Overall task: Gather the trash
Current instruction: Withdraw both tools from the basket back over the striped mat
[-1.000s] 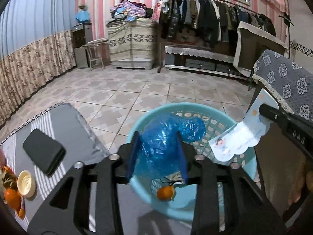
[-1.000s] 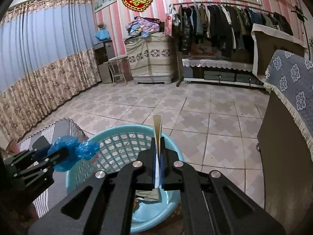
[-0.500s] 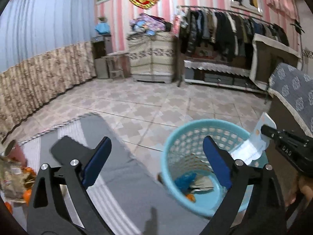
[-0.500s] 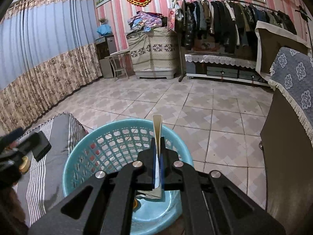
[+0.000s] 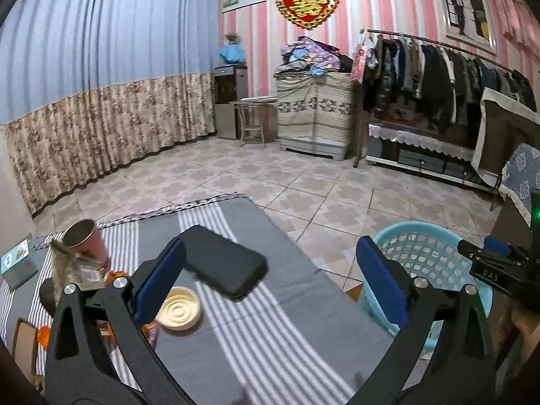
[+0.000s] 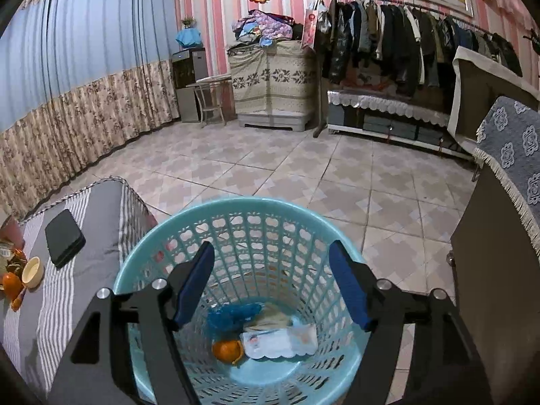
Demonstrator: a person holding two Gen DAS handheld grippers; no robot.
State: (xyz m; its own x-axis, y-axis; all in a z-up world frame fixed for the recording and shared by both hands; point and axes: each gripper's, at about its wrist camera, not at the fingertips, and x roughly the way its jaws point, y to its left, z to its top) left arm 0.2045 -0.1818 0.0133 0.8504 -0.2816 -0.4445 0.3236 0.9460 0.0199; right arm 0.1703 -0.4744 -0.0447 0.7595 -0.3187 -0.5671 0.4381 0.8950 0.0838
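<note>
My right gripper [image 6: 271, 287] hangs over the light blue basket [image 6: 236, 209]. Its jaws are opening, with nothing between them. In the basket lie a white paper card [image 6: 280, 341], a crumpled blue plastic bag [image 6: 233, 314] and an orange peel [image 6: 227, 351]. My left gripper [image 5: 270, 283] is over the grey striped table [image 5: 270, 337], its jaws still opening and empty. On the table at the left lie a cream lid [image 5: 179, 308], a crumpled wrapper [image 5: 74, 266] and orange peel [image 5: 44, 334]. The basket [image 5: 425, 260] stands right of the table.
A black phone-like case [image 5: 222, 266], a pink cup [image 5: 86, 243] and a small box [image 5: 17, 263] are also on the table. A dark cabinet with a blue patterned cloth [image 6: 513, 148] stands right of the basket. Tiled floor stretches beyond to a clothes rack [image 6: 405, 33].
The left gripper let the blue bag fall into the basket and swung left over the table. The right gripper opened and the paper card dropped into the basket.
</note>
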